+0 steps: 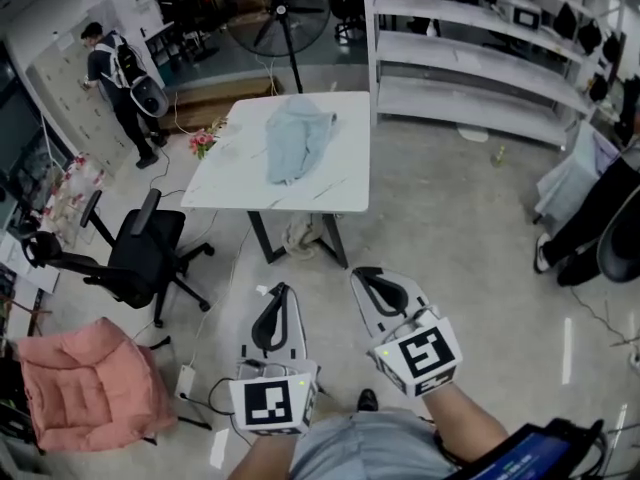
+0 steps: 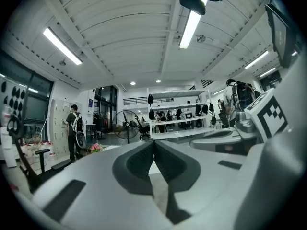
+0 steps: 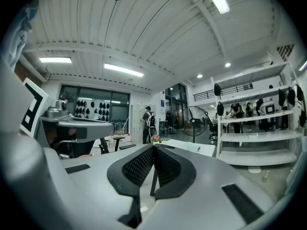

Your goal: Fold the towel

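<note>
A crumpled pale blue towel (image 1: 296,138) lies on a white table (image 1: 340,183) ahead of me, toward its far right part. Both grippers hang well short of the table, over the floor. My left gripper (image 1: 277,302) is shut with nothing in it; in its own view the black pads (image 2: 154,152) meet at the tip. My right gripper (image 1: 372,280) is shut and empty too, its pads (image 3: 153,158) pressed together. Both point level toward the table, whose edge (image 3: 189,148) shows past the right jaws. The towel is hidden in both gripper views.
A black office chair (image 1: 140,253) stands left of the table, a pink cushioned seat (image 1: 85,383) at lower left. White shelving (image 1: 470,58) runs along the right. A floor fan (image 1: 285,13) stands behind the table. A person with a backpack (image 1: 115,73) stands far left. Cables lie on the floor.
</note>
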A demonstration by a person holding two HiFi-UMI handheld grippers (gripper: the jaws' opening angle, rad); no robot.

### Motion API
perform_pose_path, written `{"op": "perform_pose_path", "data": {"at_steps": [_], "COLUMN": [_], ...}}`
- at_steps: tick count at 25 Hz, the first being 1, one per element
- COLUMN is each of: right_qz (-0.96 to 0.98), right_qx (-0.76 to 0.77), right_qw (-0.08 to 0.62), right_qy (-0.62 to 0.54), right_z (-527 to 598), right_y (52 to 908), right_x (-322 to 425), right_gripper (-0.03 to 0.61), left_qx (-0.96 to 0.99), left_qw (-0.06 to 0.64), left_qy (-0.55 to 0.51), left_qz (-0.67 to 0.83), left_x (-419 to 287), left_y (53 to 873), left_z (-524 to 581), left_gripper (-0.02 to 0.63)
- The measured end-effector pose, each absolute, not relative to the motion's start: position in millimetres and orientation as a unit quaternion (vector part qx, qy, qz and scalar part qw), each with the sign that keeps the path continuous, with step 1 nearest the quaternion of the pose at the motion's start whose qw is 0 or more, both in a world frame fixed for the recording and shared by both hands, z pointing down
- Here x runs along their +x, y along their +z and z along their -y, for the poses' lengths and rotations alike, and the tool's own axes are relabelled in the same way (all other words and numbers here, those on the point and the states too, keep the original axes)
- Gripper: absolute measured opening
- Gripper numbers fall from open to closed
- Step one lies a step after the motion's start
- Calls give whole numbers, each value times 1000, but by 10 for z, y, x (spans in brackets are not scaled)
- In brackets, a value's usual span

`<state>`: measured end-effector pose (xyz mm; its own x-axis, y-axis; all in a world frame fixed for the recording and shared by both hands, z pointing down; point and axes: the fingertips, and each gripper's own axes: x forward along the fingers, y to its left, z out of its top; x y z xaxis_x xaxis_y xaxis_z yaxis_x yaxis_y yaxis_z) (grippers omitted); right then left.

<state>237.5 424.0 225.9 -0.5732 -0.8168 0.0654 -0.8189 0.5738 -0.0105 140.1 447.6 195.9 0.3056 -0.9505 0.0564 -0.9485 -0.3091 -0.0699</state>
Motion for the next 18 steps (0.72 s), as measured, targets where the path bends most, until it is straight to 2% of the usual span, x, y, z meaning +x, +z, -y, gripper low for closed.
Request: {"op": "perform_pose_path", "data": {"at_steps": [10, 18], "right_qz": [892, 894], "right_qx": [448, 439], "right_qw": [54, 83], "right_qy": [29, 41], "right_z": [-3683, -2647], "right_y": [2544, 2898], "right_x": [2170, 1826], "right_gripper": [15, 15], "left_qx": [-800, -798], "left_qw": [-10, -55], "left_qy": [-44, -54], "left_qz": [-599, -598], "left_x": [1178, 815], "left_y": [2172, 2590], "left_z": [-3924, -2853], "left_gripper": [9, 9]}}
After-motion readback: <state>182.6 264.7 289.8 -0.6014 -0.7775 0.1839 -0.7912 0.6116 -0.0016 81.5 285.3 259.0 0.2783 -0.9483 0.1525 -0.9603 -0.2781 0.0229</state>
